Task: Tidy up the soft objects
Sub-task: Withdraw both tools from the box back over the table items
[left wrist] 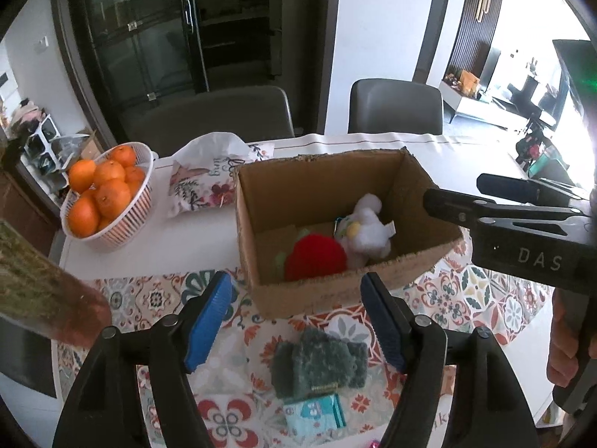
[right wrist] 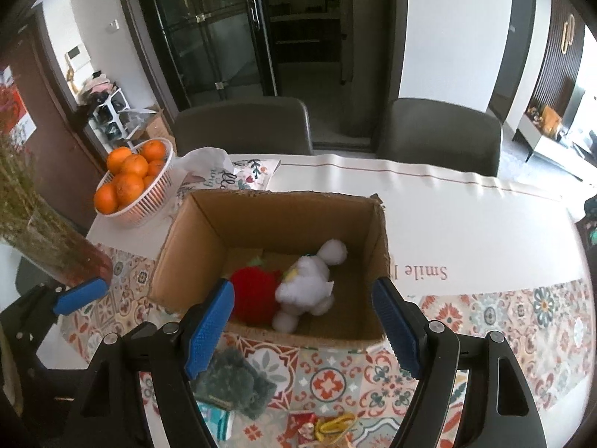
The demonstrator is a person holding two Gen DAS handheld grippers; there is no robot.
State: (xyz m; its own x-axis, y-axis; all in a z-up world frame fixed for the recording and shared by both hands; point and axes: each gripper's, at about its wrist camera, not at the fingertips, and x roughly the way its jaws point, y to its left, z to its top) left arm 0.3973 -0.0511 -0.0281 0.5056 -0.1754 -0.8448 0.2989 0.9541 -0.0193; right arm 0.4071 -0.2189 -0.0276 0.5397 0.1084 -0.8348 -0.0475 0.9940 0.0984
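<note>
An open cardboard box [left wrist: 335, 291] stands on the patterned mat. Inside it lie a red plush [left wrist: 315, 257] and a white plush [left wrist: 367, 231]. In front of the box, on the mat, lies a dark green fuzzy soft item [left wrist: 317, 366] with a teal tag. My left gripper [left wrist: 296, 287] hangs open above that item, with nothing between its blue pads. My right gripper [right wrist: 302, 287] is open over the box's near wall [right wrist: 298, 336], above the white plush [right wrist: 317, 261] and red plush [right wrist: 253, 295], and it is empty. The green item [right wrist: 235, 380] shows below its left pad.
A white basket [left wrist: 127, 227] of oranges and a floral cloth bag [left wrist: 209, 183] sit at the back left. A vase of dried stems [left wrist: 44, 291] stands close on the left. Two grey chairs [left wrist: 224, 115] line the table's far edge. A small red-and-yellow item [right wrist: 324, 425] lies at the near edge.
</note>
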